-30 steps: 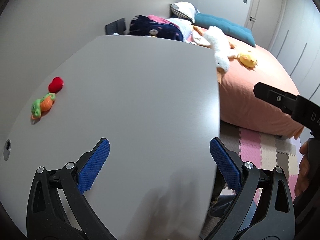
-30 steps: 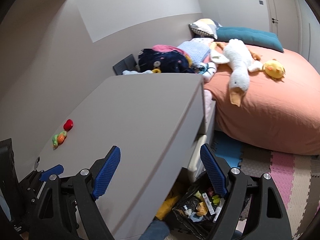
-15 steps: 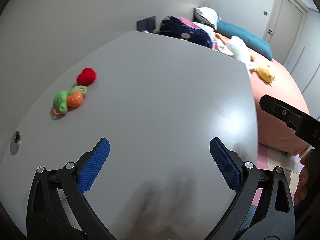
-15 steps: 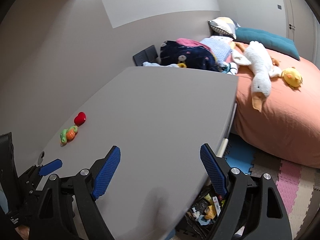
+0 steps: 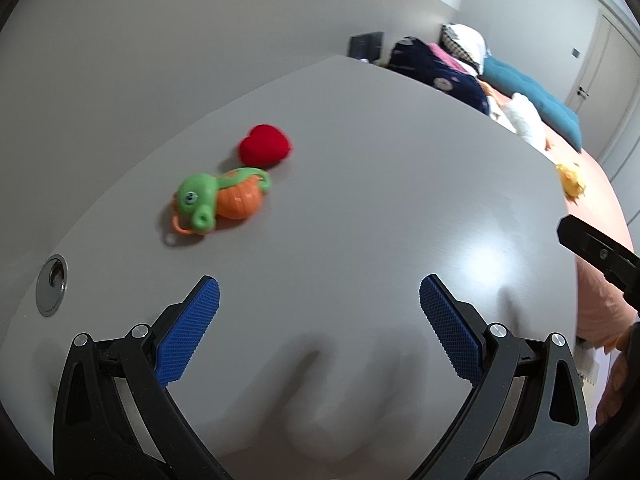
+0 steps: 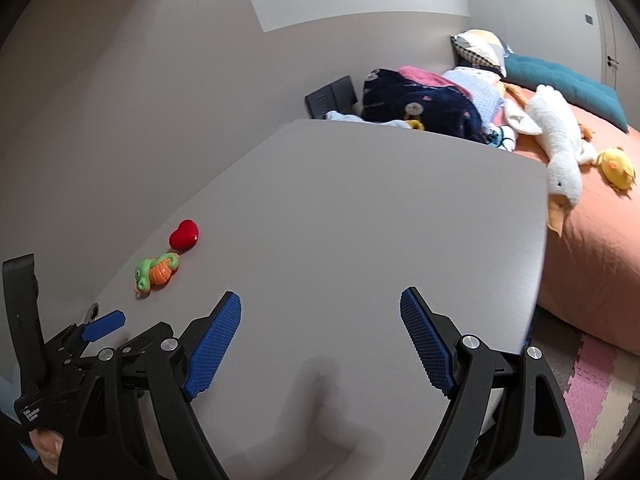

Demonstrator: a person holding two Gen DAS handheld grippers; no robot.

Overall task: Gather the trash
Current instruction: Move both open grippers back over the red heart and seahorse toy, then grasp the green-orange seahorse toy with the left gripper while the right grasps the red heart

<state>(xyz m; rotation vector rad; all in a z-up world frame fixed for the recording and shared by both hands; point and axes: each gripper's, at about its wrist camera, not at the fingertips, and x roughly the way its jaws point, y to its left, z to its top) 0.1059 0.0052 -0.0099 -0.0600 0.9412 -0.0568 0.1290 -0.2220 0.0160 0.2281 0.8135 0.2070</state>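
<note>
A green and orange toy seahorse and a red heart-shaped object lie side by side on the grey table. Both also show in the right wrist view, the seahorse and the heart at the table's left. My left gripper is open and empty above the table, the toys ahead and to its left. My right gripper is open and empty above the table's near part. The left gripper shows at the lower left of the right wrist view.
A metal cable grommet sits in the table at the left. Beyond the table stands a bed with an orange sheet, a white goose plush, a yellow chick plush and piled clothes. Foam mats cover the floor.
Both grippers have swung left and over the table. The toys now lie closer and more central in the left wrist view. The trash bag under the table edge has left the right wrist view.
</note>
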